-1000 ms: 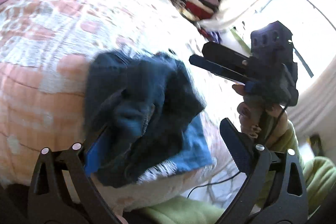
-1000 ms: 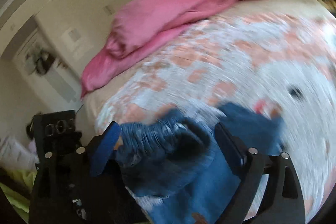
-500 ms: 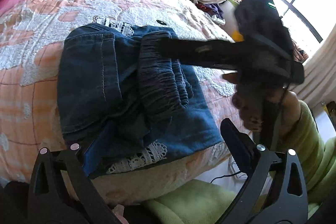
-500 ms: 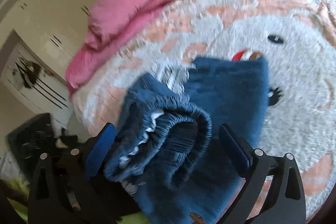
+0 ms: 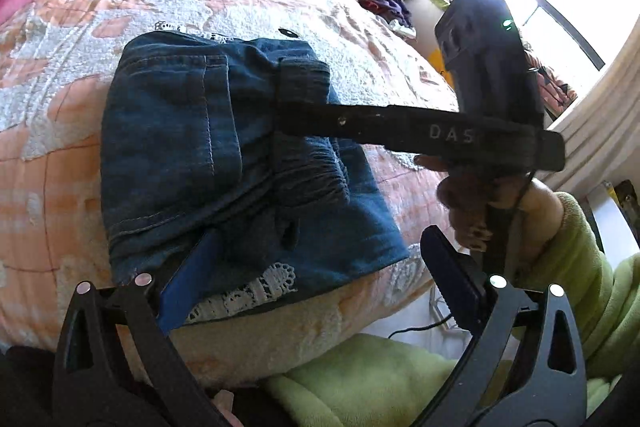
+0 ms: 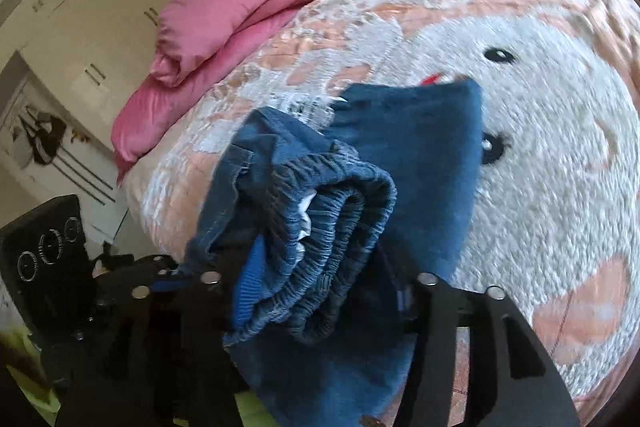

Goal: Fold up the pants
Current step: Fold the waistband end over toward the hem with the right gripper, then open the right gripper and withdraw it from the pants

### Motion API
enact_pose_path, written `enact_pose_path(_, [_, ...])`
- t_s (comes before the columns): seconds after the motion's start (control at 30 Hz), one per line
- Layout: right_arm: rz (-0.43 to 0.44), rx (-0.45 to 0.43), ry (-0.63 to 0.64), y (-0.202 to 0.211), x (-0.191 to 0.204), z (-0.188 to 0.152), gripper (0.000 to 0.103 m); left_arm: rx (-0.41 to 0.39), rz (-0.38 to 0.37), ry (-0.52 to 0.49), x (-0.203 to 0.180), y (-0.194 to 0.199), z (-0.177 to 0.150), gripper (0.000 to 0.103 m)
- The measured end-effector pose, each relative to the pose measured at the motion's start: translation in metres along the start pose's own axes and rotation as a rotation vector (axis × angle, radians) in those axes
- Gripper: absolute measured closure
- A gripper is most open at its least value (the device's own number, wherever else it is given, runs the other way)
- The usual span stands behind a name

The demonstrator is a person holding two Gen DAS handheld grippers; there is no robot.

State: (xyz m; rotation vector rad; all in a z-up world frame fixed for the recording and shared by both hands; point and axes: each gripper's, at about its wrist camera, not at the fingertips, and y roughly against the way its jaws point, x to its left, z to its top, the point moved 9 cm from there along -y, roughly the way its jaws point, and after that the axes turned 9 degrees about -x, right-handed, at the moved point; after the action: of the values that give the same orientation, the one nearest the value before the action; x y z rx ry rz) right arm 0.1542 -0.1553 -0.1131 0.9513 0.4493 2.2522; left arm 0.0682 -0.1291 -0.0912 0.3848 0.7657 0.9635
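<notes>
- While the pants are lying half-folded near the bed's front edge, the right tool is closing around the bunched waistband, likely gathering it for folding.
- Left tool is gaping wide, gripping nothing, one finger touching the denim hem.

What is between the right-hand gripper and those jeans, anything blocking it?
Nothing visible. The right gripper already has the jeans' bunched elastic waistband between its closing jaws, on the bedspread.

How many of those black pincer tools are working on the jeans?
2. The left gripper is at the near edge of the jeans, one finger on the denim. The right gripper reaches in from the window side, its jaws closing around the bunched elastic waistband.
</notes>
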Motion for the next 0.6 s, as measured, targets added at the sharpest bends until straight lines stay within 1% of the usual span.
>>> enact_pose_path(0.07, [-0.006, -0.007, 0.001, 0.002, 0.0, 0.0, 0.046, 0.0, 0.002, 0.001, 0.001, 0.001, 0.001, 0.01])
enact_pose_path(0.13, [-0.031, -0.024, 0.012, 0.008, 0.0, 0.003, 0.036, -0.003, 0.011, -0.003, 0.001, 0.003, 0.002, 0.01])
enact_pose_path(0.17, [-0.045, -0.036, 0.013, 0.013, -0.001, 0.004, 0.033, -0.006, 0.017, -0.004, 0.001, 0.003, 0.003, 0.01])
enact_pose_path(0.23, [-0.069, -0.064, 0.015, 0.023, -0.003, 0.008, 0.021, -0.01, 0.024, -0.012, 0.0, 0.007, 0.003, 0.01])
enact_pose_path(0.27, [-0.079, -0.078, 0.015, 0.027, -0.003, 0.01, 0.019, -0.012, 0.029, -0.014, -0.001, 0.009, 0.002, 0.01])
enact_pose_path(0.3, [-0.086, -0.086, 0.014, 0.031, -0.003, 0.012, 0.015, -0.015, 0.038, -0.019, -0.001, 0.011, 0.003, 0.01])
enact_pose_path(0.37, [-0.093, -0.107, 0.009, 0.041, -0.003, 0.015, 0.014, -0.02, 0.052, -0.025, -0.001, 0.015, 0.004, 0.01])
enact_pose_path(0.6, [-0.12, -0.136, 0.02, 0.062, -0.002, 0.02, 0.014, -0.048, 0.094, -0.035, 0.003, 0.026, 0.01, 0.01])
